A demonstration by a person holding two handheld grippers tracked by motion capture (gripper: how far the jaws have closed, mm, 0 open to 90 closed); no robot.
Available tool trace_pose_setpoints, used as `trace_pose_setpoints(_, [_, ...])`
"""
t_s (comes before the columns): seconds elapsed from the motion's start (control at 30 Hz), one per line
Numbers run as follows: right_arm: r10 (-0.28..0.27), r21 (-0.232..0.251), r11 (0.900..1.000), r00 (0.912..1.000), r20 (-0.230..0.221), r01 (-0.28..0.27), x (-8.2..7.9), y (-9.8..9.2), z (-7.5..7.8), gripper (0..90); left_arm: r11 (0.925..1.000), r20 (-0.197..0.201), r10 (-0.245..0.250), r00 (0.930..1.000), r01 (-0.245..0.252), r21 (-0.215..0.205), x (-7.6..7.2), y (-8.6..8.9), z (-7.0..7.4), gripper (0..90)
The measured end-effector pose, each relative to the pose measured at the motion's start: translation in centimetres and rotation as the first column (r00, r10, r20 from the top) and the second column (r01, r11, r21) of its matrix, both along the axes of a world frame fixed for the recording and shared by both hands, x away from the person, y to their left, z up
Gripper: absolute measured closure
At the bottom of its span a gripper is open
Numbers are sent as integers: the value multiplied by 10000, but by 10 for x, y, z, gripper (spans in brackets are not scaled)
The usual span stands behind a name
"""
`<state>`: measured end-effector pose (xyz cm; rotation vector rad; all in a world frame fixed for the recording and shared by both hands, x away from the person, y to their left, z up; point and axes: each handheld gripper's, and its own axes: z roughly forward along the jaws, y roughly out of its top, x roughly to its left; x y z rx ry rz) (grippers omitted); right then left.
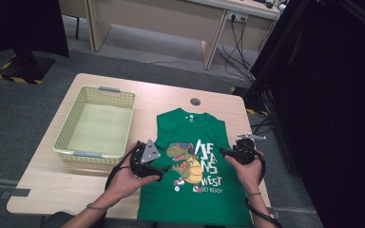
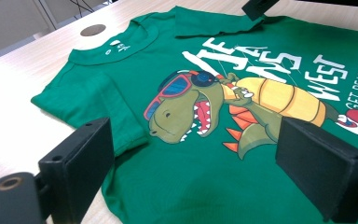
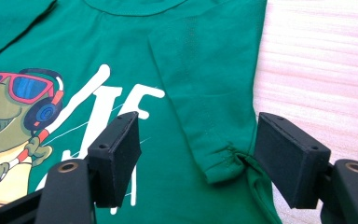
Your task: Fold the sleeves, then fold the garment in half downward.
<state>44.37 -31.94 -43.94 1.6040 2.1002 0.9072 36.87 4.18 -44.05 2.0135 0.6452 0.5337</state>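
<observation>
Green T-shirt (image 1: 190, 156) lies flat on the table (image 1: 52, 190), print side up, collar toward the far edge, hem at the near edge by the person. Both sleeves are folded in over the body; the left gripper view shows one folded sleeve (image 2: 98, 100) lying on the chest beside the dinosaur print (image 2: 205, 109), and the right gripper view shows the other sleeve (image 3: 209, 93) folded in, its cuff bunched between that gripper's jaws. Left gripper (image 1: 159, 170) is held in the left hand (image 1: 126, 178) at the shirt's left edge, about level with the print; its jaws stand wide apart over the cloth, nothing clamped. Right gripper (image 1: 224, 152) is held in the right hand (image 1: 248, 171) at the shirt's right edge, jaws also apart, straddling the folded sleeve's cuff and the shirt's side edge with gaps on both sides; pads not pressing on the cloth. A pale green basket (image 1: 66, 142) sits on the table left of the shirt, close by but apart from it. A round cable port (image 1: 195, 101) lies in the tabletop just beyond the collar.
</observation>
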Motion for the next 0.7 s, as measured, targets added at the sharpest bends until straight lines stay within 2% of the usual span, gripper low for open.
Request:
trace_pose_setpoints(0.3, [-35, -25, 10000, 10000, -51, 35, 0, -3, -1, 312, 10000, 75, 71, 9999, -70, -19, 10, -2, 6, 118])
trace_pose_setpoints(0.7, [-121, -35, 9999, 9999, -21, 121, 6, -8, 8, 305, 9996, 213, 288, 9994, -287, -49, 30, -6, 17, 135])
